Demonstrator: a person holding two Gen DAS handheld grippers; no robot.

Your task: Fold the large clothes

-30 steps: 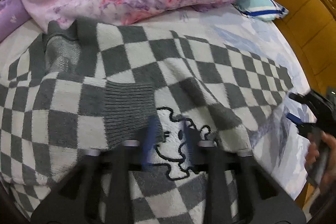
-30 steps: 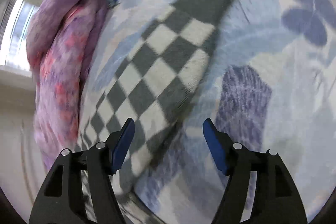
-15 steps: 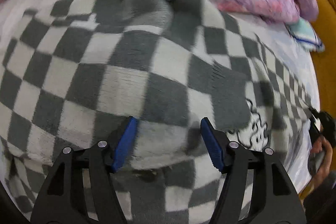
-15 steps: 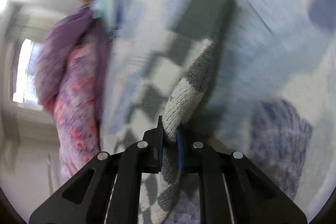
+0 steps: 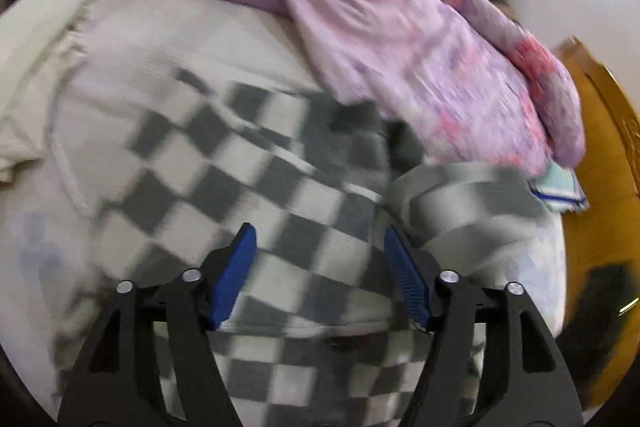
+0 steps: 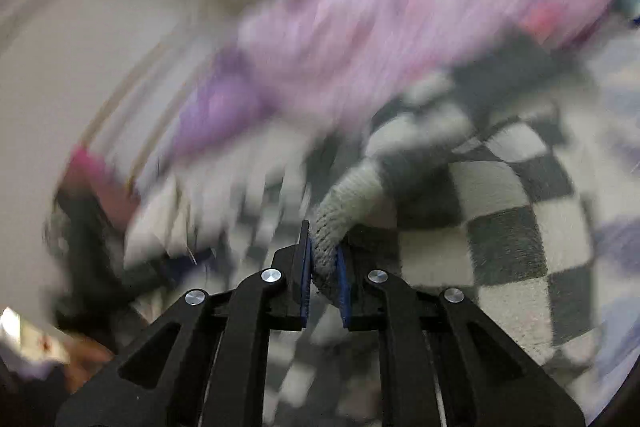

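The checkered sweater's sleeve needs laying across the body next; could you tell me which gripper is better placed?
Right: the right gripper already pinches the sleeve, while the left gripper is open above the sweater.

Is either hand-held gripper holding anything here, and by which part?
The right hand-held gripper pinches the checkered sweater by a bunched knit edge. The left hand-held gripper is open, holding nothing.

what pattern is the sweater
Grey and white checks on the sweater, clearest in the left wrist view.

Sweater point(image 5: 304, 211): grey-and-white checkerboard knit. Quilt point(image 5: 420, 39), upper right of frame: lilac with pink floral print. Bed sheet point(image 5: 132, 59): white, faint blue motifs. Headboard point(image 5: 600, 163), right edge: amber-orange. Finger pads point(image 5: 234, 277): blue on black.
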